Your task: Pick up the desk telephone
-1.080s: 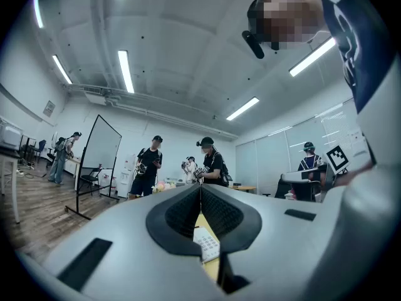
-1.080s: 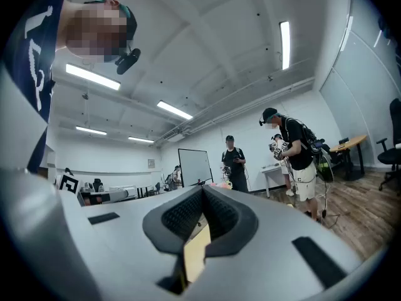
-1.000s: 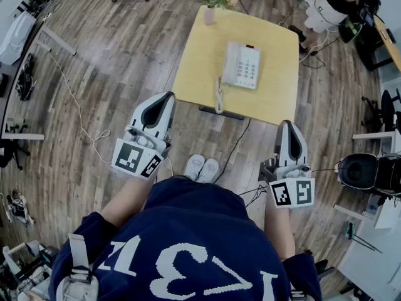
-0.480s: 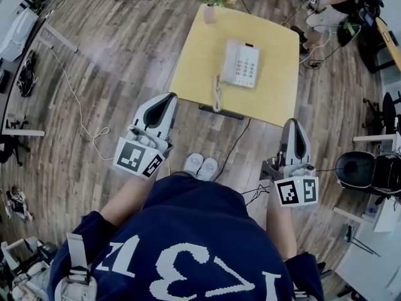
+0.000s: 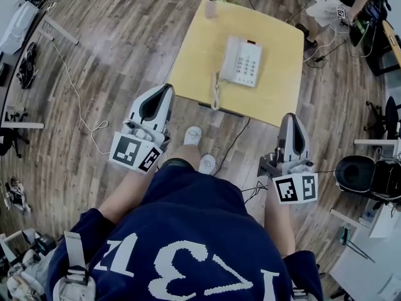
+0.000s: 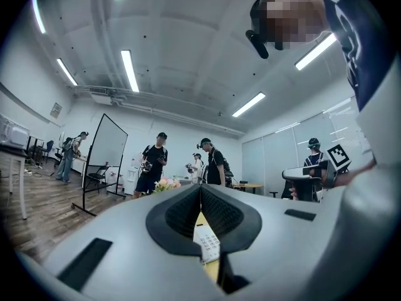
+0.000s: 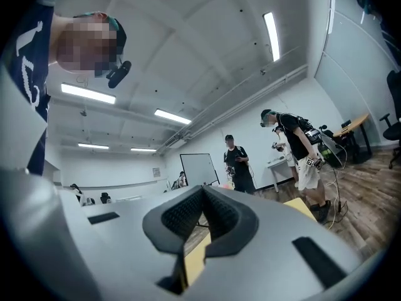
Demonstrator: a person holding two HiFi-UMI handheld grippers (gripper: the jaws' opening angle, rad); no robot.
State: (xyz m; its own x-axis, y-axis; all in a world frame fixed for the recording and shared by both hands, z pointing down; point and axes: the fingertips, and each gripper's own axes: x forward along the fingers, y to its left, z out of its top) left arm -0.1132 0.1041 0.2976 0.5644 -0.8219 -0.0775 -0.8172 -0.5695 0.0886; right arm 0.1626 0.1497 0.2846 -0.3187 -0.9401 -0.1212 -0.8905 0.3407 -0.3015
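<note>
Telephone [image 5: 241, 61] glossy plastic — table [image 5: 194, 68] matt wood; floor [image 5: 113, 55] wood planks.

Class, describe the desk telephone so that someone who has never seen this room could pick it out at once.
Find the square yellow table on the wooden floor. Near its middle lies the white keypad telephone; its only neighbour, a flower vase, stands at a far corner.
</note>
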